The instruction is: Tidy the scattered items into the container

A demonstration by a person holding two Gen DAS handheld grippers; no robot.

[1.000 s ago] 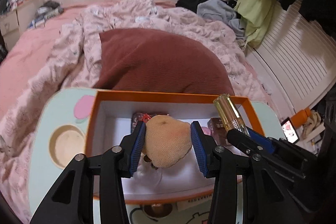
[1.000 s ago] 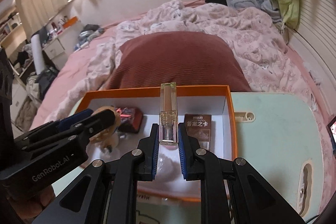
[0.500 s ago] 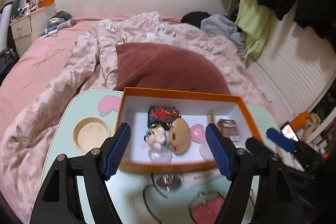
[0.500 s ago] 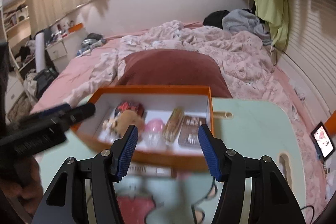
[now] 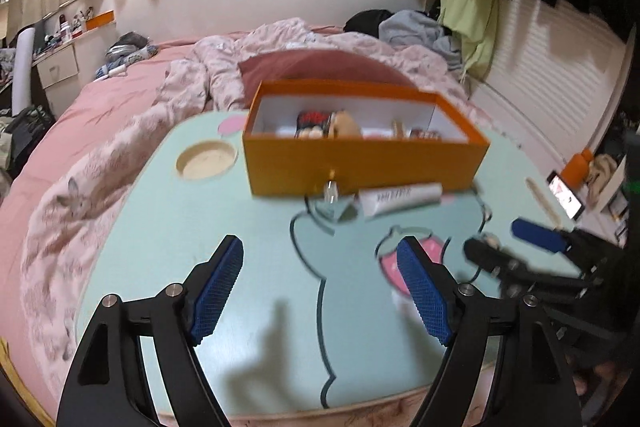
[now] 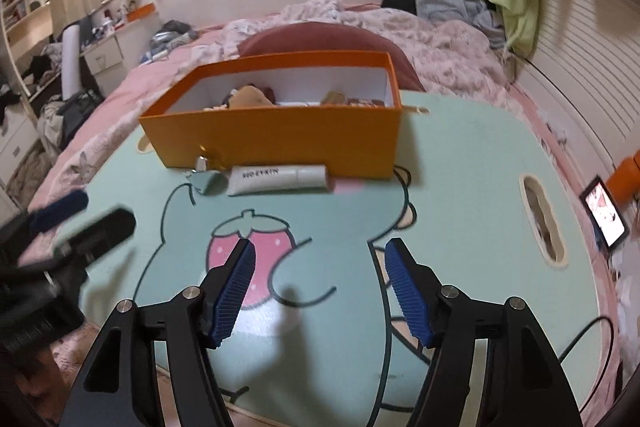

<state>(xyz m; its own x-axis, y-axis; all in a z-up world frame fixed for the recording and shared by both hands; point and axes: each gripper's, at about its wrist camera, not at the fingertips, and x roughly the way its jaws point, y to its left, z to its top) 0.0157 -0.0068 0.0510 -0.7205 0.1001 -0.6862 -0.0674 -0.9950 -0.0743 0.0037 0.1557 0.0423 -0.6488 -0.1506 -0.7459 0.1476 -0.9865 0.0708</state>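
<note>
The left gripper point(image 5: 320, 283) is hovering low over the near part of the mint-green tabletop point(image 5: 168, 235), its jaws standing wide apart and holding nothing. The right gripper point(image 6: 320, 285) is hanging beside it over the printed strawberry point(image 6: 250, 239), its jaws likewise spread wide and gripping nothing; each gripper is showing at the edge of the other's view, blurred. Both are sitting well back from the orange box point(image 5: 360, 159), which is resting at the far side of the tabletop, just in front of a dark red pillow point(image 6: 320, 39) on the bed point(image 5: 80, 115). Inside the box, a tan plush toy point(image 6: 250, 97) is lying toward the left, with a red-and-black packet point(image 5: 314, 118) next to it, a slim yellowish bottle point(image 6: 334, 97) further right and a small brown carton point(image 6: 366, 101) toward the right end. Outside the box, a white tube point(image 6: 280, 179) is lying on its side against the front wall, and a small clear glass bottle point(image 6: 202, 163) with a gold neck is standing just to its left, also close against the wall. A round cup recess point(image 5: 206, 159) is sitting in the tabletop left of the box.
</note>
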